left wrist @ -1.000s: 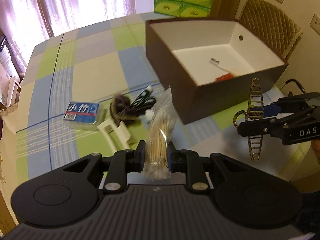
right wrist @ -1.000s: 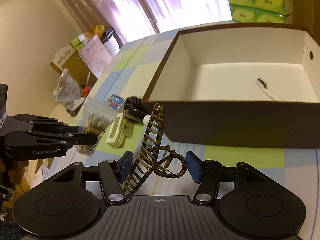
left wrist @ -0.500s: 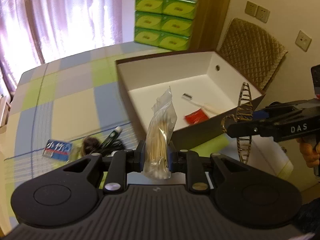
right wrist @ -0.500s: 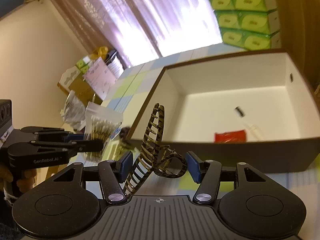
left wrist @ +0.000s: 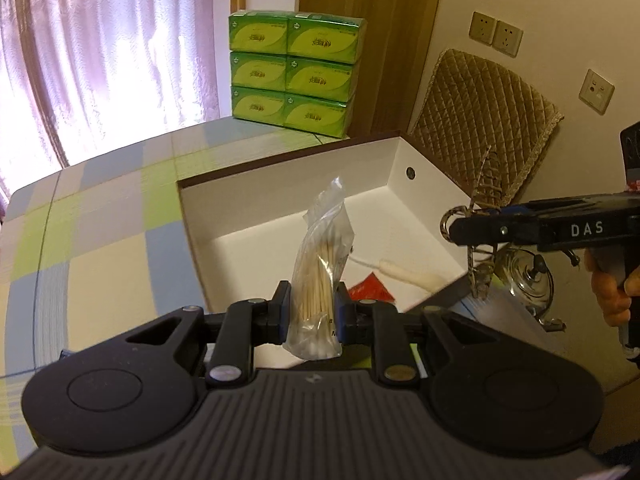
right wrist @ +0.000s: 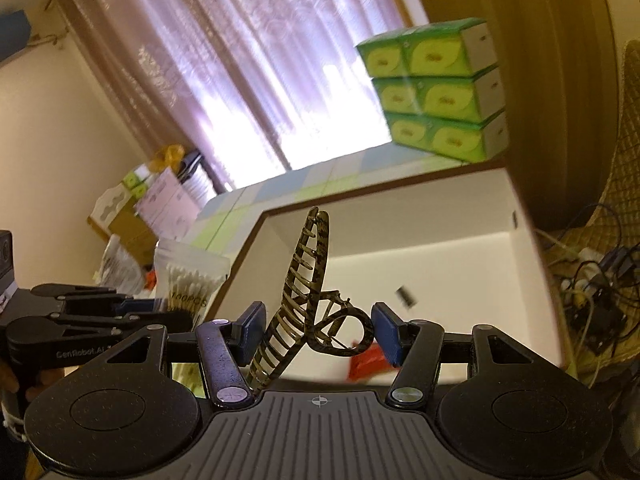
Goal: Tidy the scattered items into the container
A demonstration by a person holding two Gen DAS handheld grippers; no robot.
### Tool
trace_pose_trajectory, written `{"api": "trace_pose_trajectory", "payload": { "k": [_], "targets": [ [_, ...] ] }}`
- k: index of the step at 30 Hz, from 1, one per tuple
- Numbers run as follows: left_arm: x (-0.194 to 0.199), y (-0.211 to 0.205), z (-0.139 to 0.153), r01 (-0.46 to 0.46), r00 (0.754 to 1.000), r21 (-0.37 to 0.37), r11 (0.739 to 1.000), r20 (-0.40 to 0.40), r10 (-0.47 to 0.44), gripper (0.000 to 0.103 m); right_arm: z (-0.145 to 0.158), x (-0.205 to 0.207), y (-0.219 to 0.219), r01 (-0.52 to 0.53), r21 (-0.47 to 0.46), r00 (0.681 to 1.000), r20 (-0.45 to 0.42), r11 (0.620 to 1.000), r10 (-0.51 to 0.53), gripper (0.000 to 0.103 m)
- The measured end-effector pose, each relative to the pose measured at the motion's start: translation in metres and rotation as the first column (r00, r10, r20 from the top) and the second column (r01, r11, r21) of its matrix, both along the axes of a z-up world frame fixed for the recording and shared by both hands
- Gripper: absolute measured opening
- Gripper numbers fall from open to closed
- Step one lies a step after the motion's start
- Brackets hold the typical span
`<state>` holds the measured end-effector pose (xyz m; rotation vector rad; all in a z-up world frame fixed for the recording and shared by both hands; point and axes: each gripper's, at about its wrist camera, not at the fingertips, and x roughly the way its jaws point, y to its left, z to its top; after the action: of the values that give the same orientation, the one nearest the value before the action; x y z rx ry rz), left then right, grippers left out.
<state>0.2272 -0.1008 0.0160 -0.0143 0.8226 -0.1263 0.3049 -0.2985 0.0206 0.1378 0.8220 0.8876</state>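
Cotton-swab bag [left wrist: 318, 280], clamped upright in the left claw [left wrist: 310, 312] at the container's [left wrist: 280, 168] 6 o'clock rim, could snag that wall on release, while the hair clip [right wrist: 304, 300], loosely pinched in the right claw [right wrist: 318, 334] at 3 o'clock, may slip outside.

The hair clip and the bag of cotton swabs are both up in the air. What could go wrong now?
The hair clip hangs loosely between the right gripper pads, so it might slip out before reaching the box. The left gripper pinches the soft cotton swab bag low down; it could flop or slide.
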Motion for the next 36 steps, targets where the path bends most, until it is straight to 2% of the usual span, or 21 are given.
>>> {"api": "trace_pose_trajectory", "payload": {
  "k": [9,18,26,36],
  "targets": [
    [0.067,-0.010,-0.030,0.003,0.996,0.008,1.000,-0.092,-0.002,0.018,-0.022,0.060,0.013,0.013,-0.084,0.999,0.036,0.996,-0.010,0.060],
    [0.115,-0.010,-0.063,-0.020,0.984,0.020,1.000,-0.178,0.023,0.018,-0.055,0.110,0.026,0.007,-0.156,1.000,-0.022,0.988,-0.010,0.060],
    [0.147,-0.010,-0.080,-0.038,0.974,0.021,0.999,-0.223,0.042,0.018,-0.068,0.134,0.039,-0.020,-0.219,0.999,-0.044,0.976,0.011,0.060],
    [0.175,-0.015,-0.097,-0.064,0.963,0.031,0.997,-0.261,0.070,0.018,-0.077,0.142,0.061,-0.070,-0.343,0.995,0.043,0.937,0.090,0.060]
  ]
}}
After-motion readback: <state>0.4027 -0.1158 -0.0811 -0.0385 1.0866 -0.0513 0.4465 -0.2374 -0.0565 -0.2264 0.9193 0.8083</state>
